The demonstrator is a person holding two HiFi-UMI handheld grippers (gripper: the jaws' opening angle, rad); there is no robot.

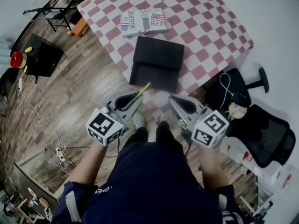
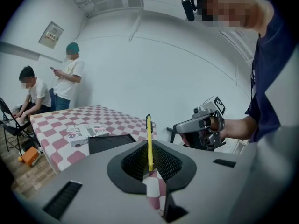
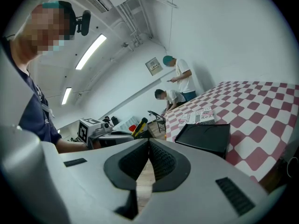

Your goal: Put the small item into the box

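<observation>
Left tongs (image 2: 149, 164) pinch the slim yellow stick (image 2: 149, 139) by its low end near the flat black box (image 1: 156, 62) on the red-and-white checked desk (image 1: 210, 27), right tongs (image 3: 148, 148) pressed together empty, and so thin a grip may let it swivel and drop.

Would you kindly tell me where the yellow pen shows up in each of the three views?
Head view: the yellow pen sticks out of the left claw, just below centre, pointing at the black box.
Left gripper view: the pen stands upright at centre, pinched between the jaws.
Right gripper view: the pen is small, left of centre.
Shared landmark: the black box.
</observation>
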